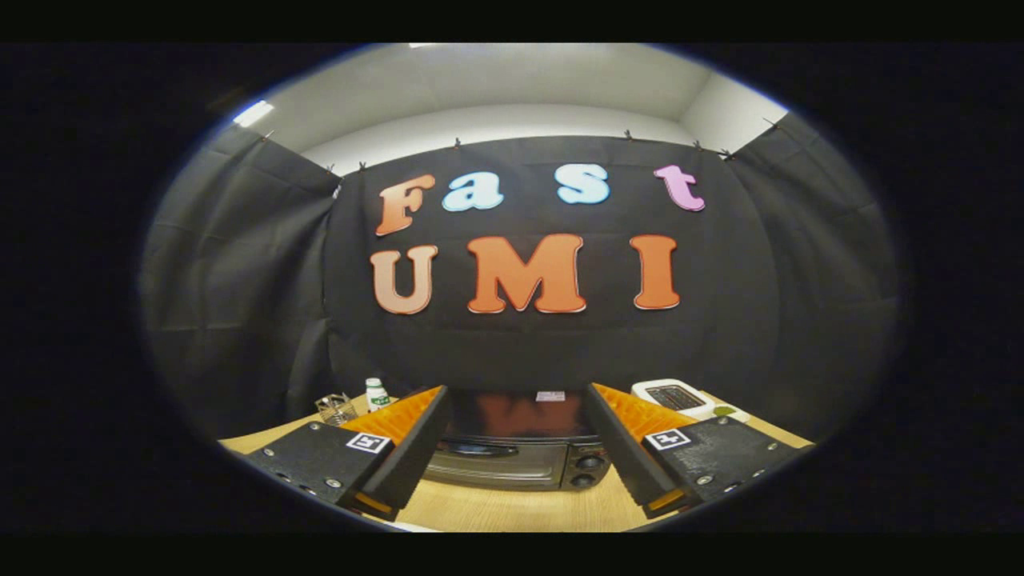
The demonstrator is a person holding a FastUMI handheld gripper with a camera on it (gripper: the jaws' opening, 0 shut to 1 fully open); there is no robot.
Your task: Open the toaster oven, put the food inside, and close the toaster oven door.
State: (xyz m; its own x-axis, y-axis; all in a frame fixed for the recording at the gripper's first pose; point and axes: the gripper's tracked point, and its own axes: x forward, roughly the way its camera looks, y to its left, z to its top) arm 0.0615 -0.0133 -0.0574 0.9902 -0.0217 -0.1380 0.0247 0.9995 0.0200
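Note:
A dark toaster oven (512, 456) stands on the wooden table (512, 508), straight ahead of my gripper (516, 400) and seen between its two fingers. Its glass door (488, 464) is closed, with a handle bar along the door's top and two knobs (588, 470) on its right side. My gripper is open wide, with nothing between the fingers (412, 436), and it hovers a short way in front of the oven. A small greenish item (724, 411), maybe the food, lies on a white plate to the right, partly hidden by the right finger.
A white appliance (672, 396) sits at the back right beside the oven. A small white bottle with a green label (376, 394) and a clear glass container (336, 408) stand at the back left. Black cloth walls close in the booth behind.

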